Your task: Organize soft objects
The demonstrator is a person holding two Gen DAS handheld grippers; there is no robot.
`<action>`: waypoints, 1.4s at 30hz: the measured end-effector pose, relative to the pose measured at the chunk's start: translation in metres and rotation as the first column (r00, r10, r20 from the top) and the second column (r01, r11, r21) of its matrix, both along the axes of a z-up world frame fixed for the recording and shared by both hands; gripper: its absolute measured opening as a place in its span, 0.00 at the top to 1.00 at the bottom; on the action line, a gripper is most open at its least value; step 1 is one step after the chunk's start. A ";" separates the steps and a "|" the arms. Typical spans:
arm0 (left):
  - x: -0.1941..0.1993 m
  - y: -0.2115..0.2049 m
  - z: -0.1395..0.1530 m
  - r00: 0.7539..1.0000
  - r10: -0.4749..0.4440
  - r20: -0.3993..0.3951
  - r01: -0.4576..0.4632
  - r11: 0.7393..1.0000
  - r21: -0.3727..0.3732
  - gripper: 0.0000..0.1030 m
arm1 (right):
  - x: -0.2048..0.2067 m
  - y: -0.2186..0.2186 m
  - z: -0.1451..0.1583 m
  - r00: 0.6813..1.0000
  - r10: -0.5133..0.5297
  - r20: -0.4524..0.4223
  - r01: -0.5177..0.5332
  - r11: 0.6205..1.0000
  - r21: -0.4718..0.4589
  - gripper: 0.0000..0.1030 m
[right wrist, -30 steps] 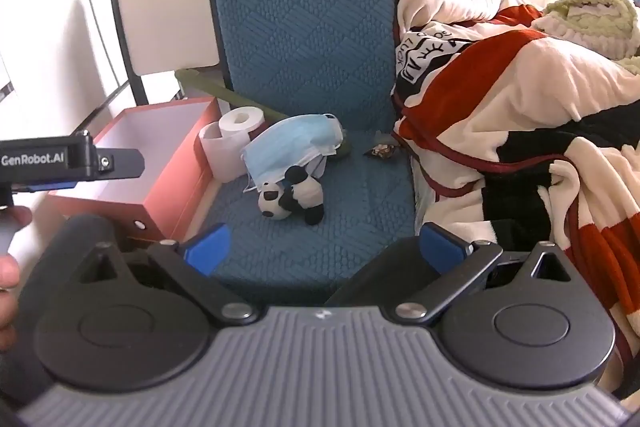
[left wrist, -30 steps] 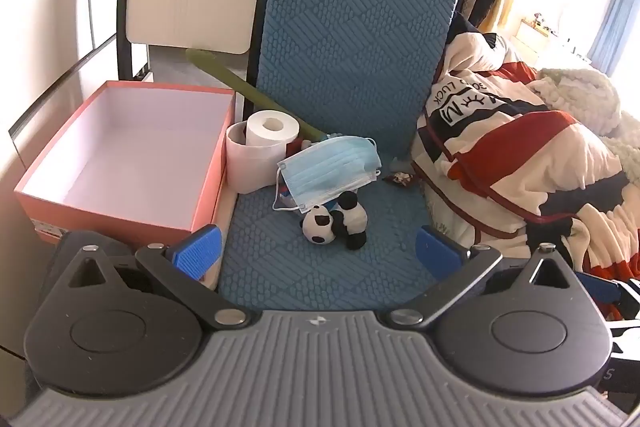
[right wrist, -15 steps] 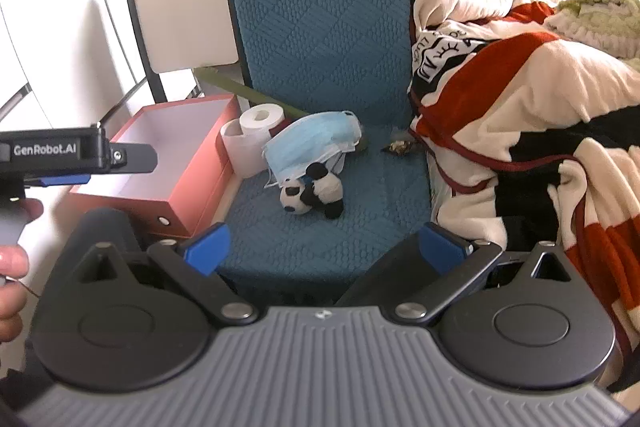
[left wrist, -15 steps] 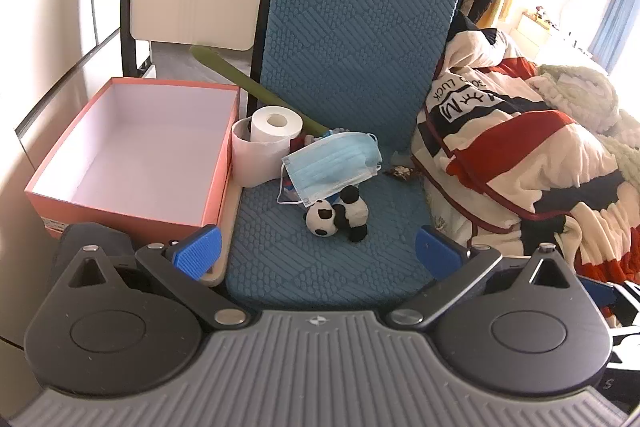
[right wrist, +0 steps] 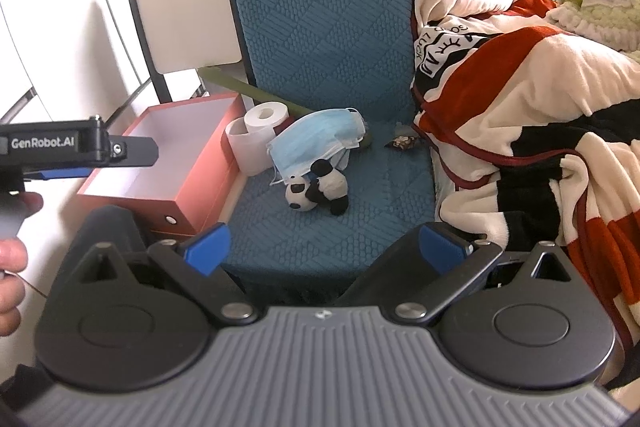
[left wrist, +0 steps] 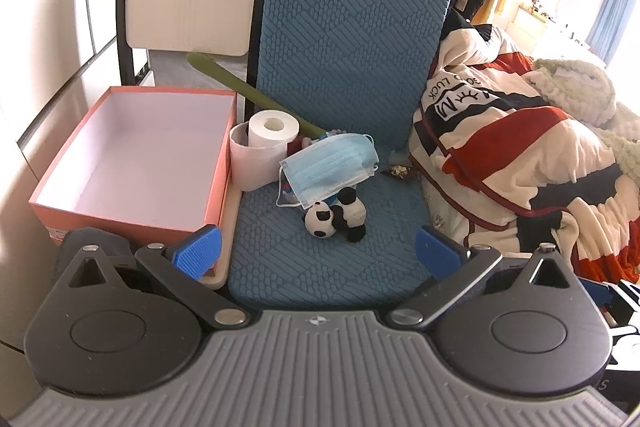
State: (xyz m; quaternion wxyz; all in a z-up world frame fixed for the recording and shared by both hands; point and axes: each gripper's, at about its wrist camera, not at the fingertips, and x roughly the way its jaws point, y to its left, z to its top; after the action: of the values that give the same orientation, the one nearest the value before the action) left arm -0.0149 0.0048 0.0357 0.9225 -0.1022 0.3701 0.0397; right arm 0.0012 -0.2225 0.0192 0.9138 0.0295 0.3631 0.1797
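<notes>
The left gripper point(left wrist: 316, 251) is showing a ribbed grey body, two round black housings with raised discs, and black link arms pinned by silver screws. Blue ribbed pads point(left wrist: 198, 251) are capping its fingers. The right gripper point(right wrist: 322, 243) is wearing the same build: grey ridged shell, black discs, triangular cut-outs, silver pivots and blue pads point(right wrist: 206, 247). Seen from the right wrist view, the left gripper's side is appearing as a black bar carrying white "GenRobot.AI" lettering and one small screw. A hand point(right wrist: 12, 267) is showing at the frame's edge.
</notes>
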 end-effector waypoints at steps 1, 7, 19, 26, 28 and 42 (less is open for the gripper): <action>0.000 0.000 -0.001 1.000 0.000 -0.004 0.000 1.000 -0.005 0.00 | 0.000 -0.001 0.000 1.000 0.002 -0.002 -0.002 1.000 0.004 0.00; 0.001 0.001 -0.005 1.000 0.004 -0.010 -0.004 1.000 -0.009 0.00 | 0.001 0.000 0.001 1.000 0.004 -0.001 -0.004 1.000 0.002 0.00; 0.004 0.016 -0.026 1.000 0.004 -0.027 -0.005 1.000 -0.030 0.00 | 0.011 0.004 -0.006 1.000 -0.018 -0.010 0.018 1.000 0.014 0.00; 0.014 0.030 -0.040 1.000 0.010 -0.019 -0.010 1.000 -0.012 0.00 | 0.021 0.014 -0.015 0.999 -0.031 -0.012 0.031 1.000 0.005 0.00; 0.022 0.034 -0.047 1.000 0.000 -0.031 0.000 1.000 -0.004 0.00 | 0.025 0.017 -0.019 0.999 -0.039 -0.009 0.039 0.999 -0.001 0.00; 0.047 0.042 -0.076 0.998 -0.010 -0.060 0.008 1.000 -0.021 0.00 | 0.045 0.029 -0.039 0.998 -0.064 -0.015 0.064 0.998 0.026 0.00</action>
State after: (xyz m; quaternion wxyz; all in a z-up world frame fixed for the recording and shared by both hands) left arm 0.0321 0.0472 -0.0400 0.9100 -0.1088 0.3986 0.0349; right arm 0.0459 -0.1937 -0.0198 0.9160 0.0546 0.3660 0.1551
